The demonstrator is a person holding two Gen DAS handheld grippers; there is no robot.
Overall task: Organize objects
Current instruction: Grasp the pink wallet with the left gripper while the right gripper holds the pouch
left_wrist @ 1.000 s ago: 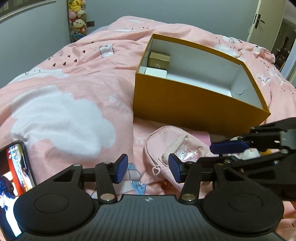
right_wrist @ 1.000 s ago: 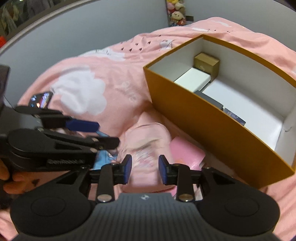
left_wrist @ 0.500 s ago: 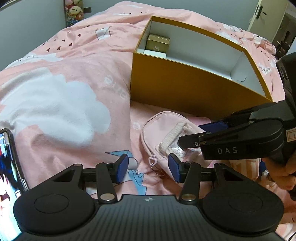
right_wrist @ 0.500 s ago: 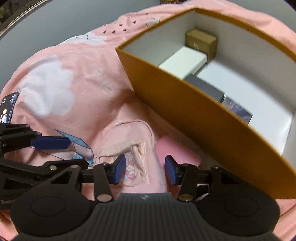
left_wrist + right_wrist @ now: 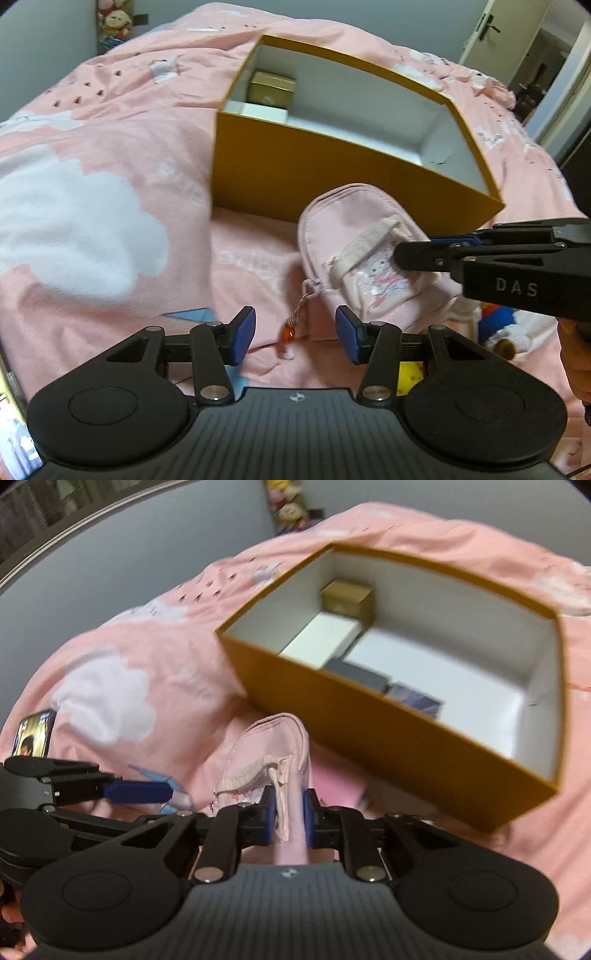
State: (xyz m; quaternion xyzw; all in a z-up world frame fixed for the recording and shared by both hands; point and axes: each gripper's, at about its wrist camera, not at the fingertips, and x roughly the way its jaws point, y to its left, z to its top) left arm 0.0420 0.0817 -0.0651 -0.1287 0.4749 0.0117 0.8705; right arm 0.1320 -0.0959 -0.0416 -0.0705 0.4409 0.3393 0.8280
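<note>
Between my right gripper's pads sits the pink pouch, jaws just closed onto its fabric, near the orange box. My left gripper hangs open, empty. Next, I judge: lift it over the rim.

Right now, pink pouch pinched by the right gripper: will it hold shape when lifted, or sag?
Probably sags: the pouch is soft fabric, already folded between the right gripper pads, whose jaws have just been closing on it. Likely light, since it looks flat. Its zipper charm dangles loose and may swing or snag on the box rim.
</note>
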